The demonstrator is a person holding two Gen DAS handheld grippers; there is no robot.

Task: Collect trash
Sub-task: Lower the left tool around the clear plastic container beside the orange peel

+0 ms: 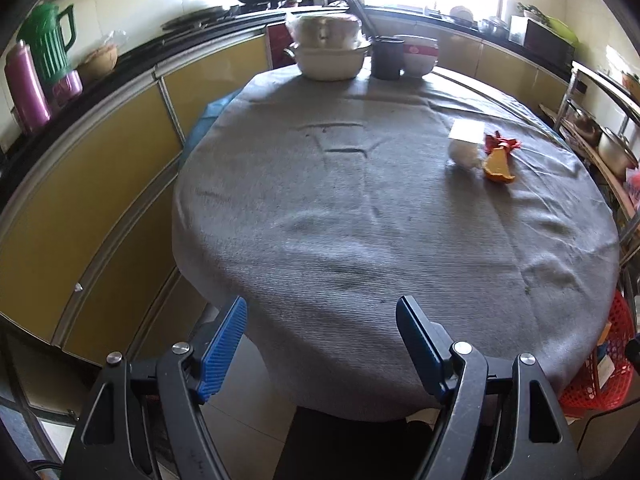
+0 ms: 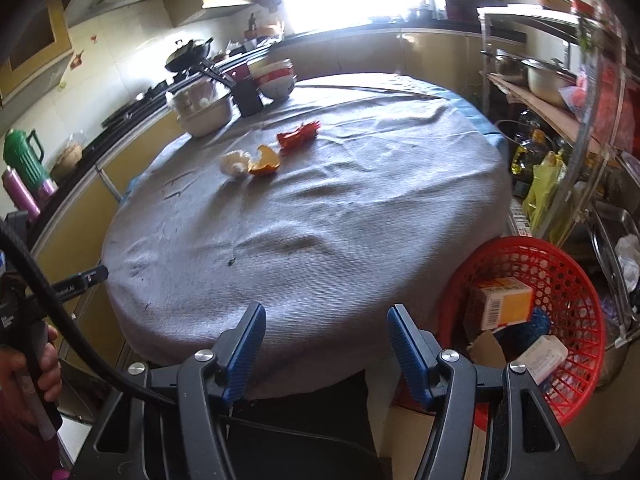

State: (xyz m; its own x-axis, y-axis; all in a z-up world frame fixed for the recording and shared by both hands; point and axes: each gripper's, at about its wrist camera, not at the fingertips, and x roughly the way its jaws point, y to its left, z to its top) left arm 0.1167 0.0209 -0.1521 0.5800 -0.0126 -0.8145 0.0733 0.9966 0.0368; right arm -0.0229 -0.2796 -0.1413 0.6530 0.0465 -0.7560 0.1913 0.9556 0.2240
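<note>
Left gripper: my left gripper (image 1: 322,344) hangs at the near edge of the round table under its grey ribbed cloth (image 1: 360,240), blue-padded fingers (image 1: 224,350) spread wide with nothing between them.
Right gripper: my right gripper (image 2: 326,350) sits at the near rim of the same table (image 2: 320,216), fingers spread apart and bare.
Trash on the table: a crumpled white paper tissue (image 2: 236,163), a curled piece of orange peel (image 2: 264,162) touching its right side, and a crinkled red foil wrapper (image 2: 298,136) just beyond the peel, all on the far half of the cloth, well apart from both my grippers.
Same trash, left view: tissue (image 1: 464,152), peel (image 1: 497,165) and wrapper (image 1: 500,142) lie toward the far right.
Bin: a red plastic mesh basket (image 2: 568,272) stands on the floor at the table's near right, holding a yellow-and-white cardboard box (image 2: 504,304) and other packaging.
Far edge: a stack of cream basins covered in plastic film (image 1: 328,48), a dark cup (image 1: 387,58) and stacked red-and-white bowls (image 1: 418,56).
Left counter: a green plastic jug (image 1: 48,44) beside a pink flask (image 1: 26,88).
</note>
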